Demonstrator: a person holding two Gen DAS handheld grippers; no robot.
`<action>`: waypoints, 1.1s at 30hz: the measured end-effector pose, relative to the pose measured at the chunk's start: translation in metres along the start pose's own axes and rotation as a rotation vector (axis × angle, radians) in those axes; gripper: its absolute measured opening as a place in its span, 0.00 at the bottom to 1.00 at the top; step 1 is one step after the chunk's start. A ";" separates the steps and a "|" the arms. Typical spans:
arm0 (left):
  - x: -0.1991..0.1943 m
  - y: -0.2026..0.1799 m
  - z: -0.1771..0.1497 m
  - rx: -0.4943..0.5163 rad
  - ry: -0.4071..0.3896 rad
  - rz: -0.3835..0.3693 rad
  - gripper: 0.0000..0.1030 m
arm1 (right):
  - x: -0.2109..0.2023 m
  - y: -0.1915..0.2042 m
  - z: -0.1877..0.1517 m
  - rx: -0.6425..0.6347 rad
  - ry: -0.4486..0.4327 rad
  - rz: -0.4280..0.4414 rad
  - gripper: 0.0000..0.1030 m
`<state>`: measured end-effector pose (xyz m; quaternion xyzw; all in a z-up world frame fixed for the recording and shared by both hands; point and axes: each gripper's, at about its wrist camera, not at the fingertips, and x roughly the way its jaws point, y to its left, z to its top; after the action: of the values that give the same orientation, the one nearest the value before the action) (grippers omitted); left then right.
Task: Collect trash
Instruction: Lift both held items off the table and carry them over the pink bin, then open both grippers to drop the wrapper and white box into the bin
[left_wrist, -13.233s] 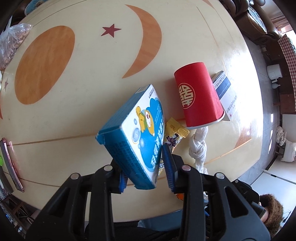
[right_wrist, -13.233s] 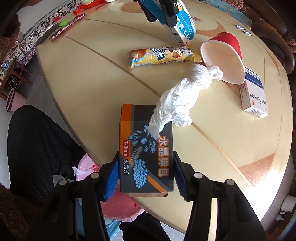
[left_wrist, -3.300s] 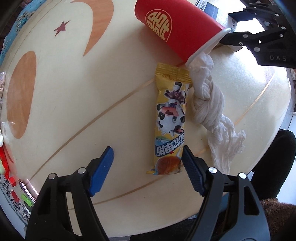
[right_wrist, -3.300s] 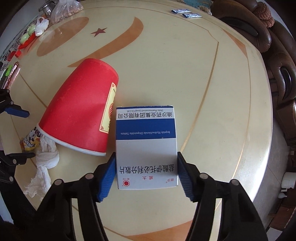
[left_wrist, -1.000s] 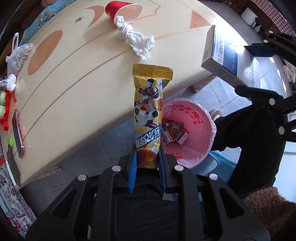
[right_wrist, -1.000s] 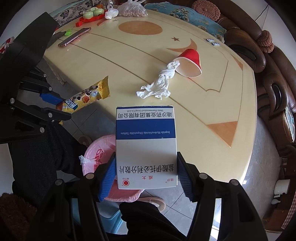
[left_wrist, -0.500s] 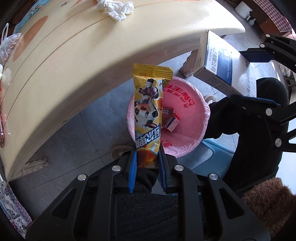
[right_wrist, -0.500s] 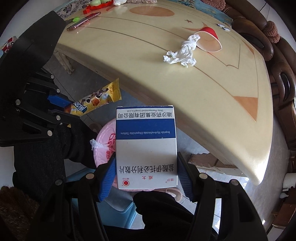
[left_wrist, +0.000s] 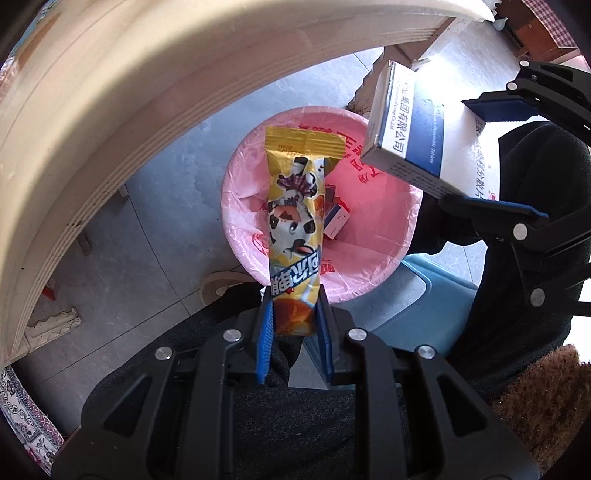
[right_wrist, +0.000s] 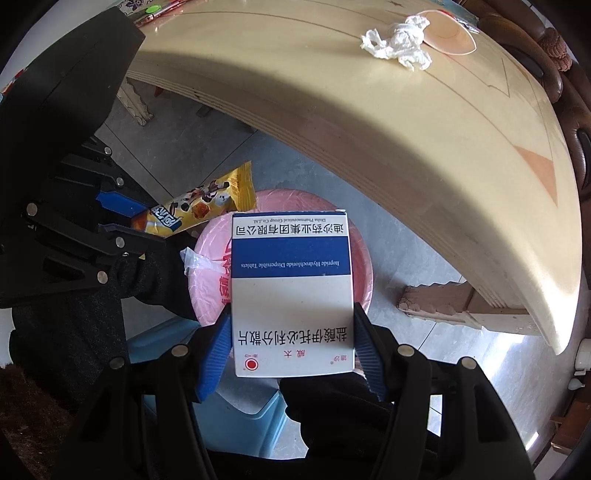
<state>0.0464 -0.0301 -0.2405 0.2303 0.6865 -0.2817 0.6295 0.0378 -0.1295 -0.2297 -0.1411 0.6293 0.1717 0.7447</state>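
Note:
My left gripper (left_wrist: 293, 314) points down and is shut on the lower end of a yellow snack wrapper (left_wrist: 295, 218) with a cow picture. The wrapper hangs over a bin lined with a pink bag (left_wrist: 373, 229), which holds small boxes (left_wrist: 335, 223). My right gripper (right_wrist: 291, 347) is shut on a white and blue medicine box (right_wrist: 291, 291), held above the same pink bin (right_wrist: 364, 266). In the left wrist view the medicine box (left_wrist: 402, 125) sits at the right over the bin's rim. On the table lie a crumpled white tissue (right_wrist: 397, 42) and a tipped paper cup (right_wrist: 448, 35).
The cream table's edge (left_wrist: 122, 122) curves overhead beside the bin, with carved legs (right_wrist: 436, 306) on the grey tiled floor. A blue stool (left_wrist: 424, 295) stands by the bin. A person's dark-clad legs (left_wrist: 288, 413) fill the bottom of both views. Brown sofa (right_wrist: 561, 48) behind the table.
Both grippers have sunk below the table's edge toward the pink bin, which now looks larger. The wrapper and the medicine box stay gripped.

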 end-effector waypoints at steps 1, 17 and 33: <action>0.006 0.000 0.001 -0.002 0.010 -0.011 0.21 | 0.005 -0.001 -0.002 0.004 0.007 0.003 0.58; 0.099 0.015 0.026 -0.080 0.163 -0.143 0.21 | 0.091 -0.031 -0.008 0.142 0.085 0.063 0.58; 0.142 0.025 0.042 -0.140 0.232 -0.197 0.21 | 0.140 -0.032 -0.007 0.193 0.156 0.111 0.58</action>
<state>0.0793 -0.0456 -0.3861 0.1481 0.7919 -0.2650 0.5299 0.0659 -0.1506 -0.3695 -0.0468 0.7058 0.1397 0.6929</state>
